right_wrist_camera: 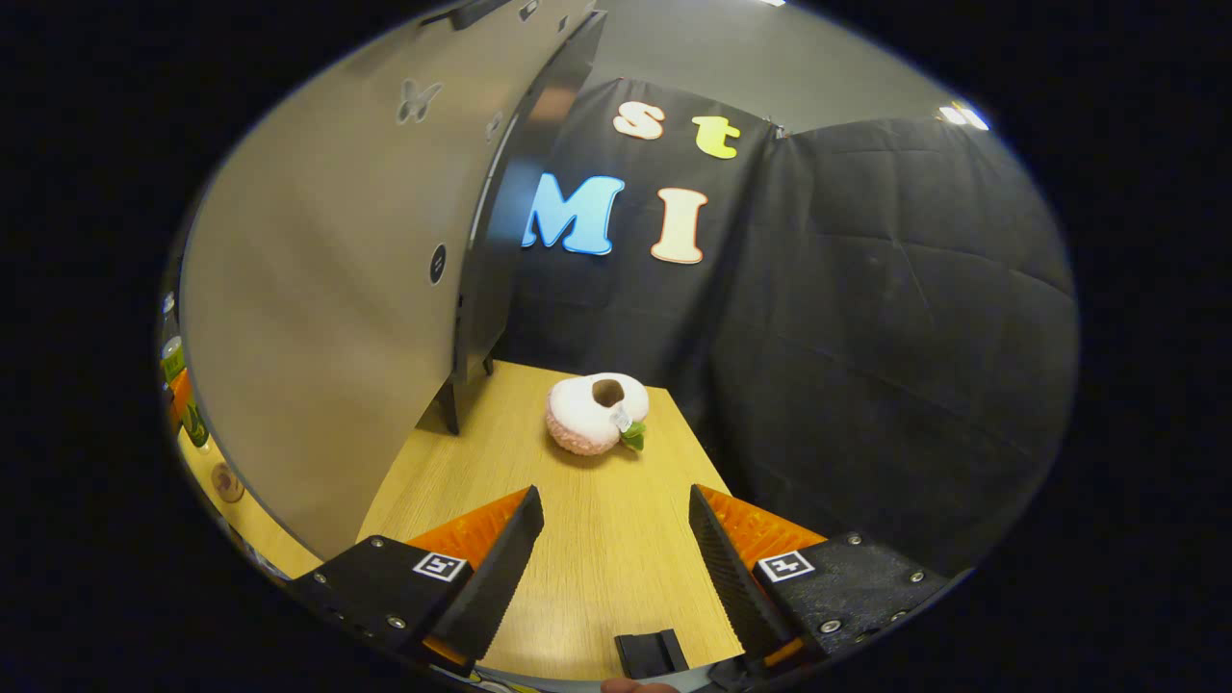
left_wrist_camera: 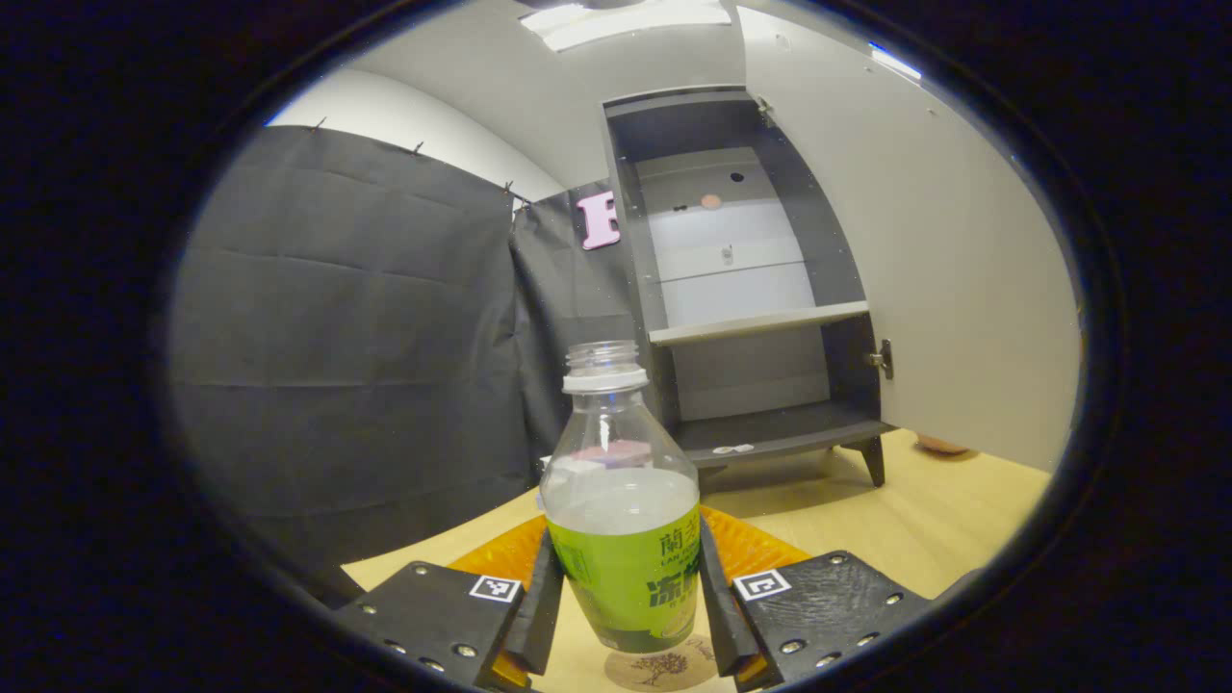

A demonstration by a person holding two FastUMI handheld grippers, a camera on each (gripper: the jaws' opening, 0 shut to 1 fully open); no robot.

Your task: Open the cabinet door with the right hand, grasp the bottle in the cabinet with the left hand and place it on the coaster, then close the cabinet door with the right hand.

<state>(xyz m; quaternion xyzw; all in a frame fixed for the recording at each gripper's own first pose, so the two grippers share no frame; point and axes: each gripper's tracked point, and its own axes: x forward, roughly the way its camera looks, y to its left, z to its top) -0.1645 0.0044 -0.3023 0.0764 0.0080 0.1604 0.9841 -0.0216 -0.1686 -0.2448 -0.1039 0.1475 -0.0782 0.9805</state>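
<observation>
Green-labelled bottle (left_wrist_camera: 623,500) arriving over the coaster (left_wrist_camera: 664,667)
Left hand-held gripper (left_wrist_camera: 624,602) clenches the bottle; right hand-held gripper (right_wrist_camera: 616,558) hangs released. Next, I judge: release, then shut the cabinet door (right_wrist_camera: 327,318).

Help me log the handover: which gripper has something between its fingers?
The left gripper: its fingers press the sides of the bottle above the coaster. The right gripper stands open over bare table.
</observation>
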